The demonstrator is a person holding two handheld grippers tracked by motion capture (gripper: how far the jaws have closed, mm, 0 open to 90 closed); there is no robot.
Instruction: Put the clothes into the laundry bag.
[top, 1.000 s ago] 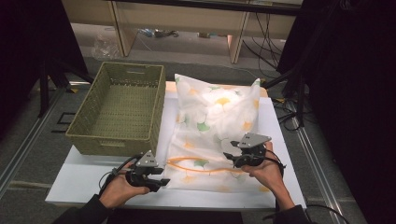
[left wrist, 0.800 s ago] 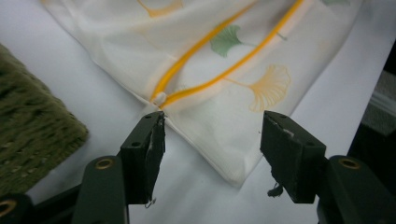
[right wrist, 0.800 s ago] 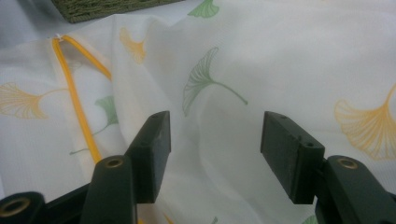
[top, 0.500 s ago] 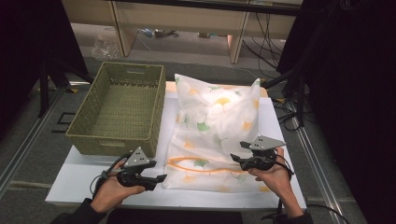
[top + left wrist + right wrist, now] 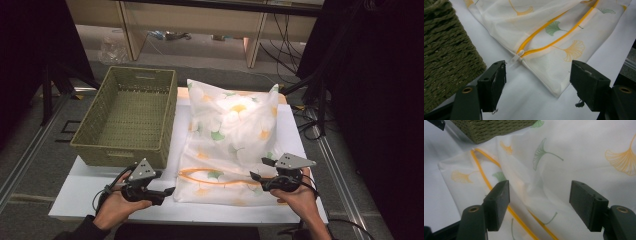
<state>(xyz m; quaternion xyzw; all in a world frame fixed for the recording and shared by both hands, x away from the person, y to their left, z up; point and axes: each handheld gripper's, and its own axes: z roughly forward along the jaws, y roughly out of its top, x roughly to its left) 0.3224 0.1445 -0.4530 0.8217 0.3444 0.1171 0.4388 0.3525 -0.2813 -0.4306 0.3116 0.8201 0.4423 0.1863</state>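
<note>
On the white table [image 5: 75,192], high view: a white pillowcase [image 5: 232,140] printed with ginkgo leaves lies at centre, a pillow inside its far half. A green woven basket [image 5: 127,117] stands at its 9 o'clock, just beside it. The left gripper [image 5: 167,191] sits at the pillowcase's 7 o'clock corner, the right gripper [image 5: 257,170] over its 5 o'clock edge.

Left gripper view: jaws spread wide, grasping nothing. The white zipper pull [image 5: 516,57] lies at 11 o'clock between them, at the end of the orange zipper [image 5: 554,25].

Right gripper view: jaws likewise released, empty, above the fabric; the zipper runs from 11 to 6 o'clock.
</note>
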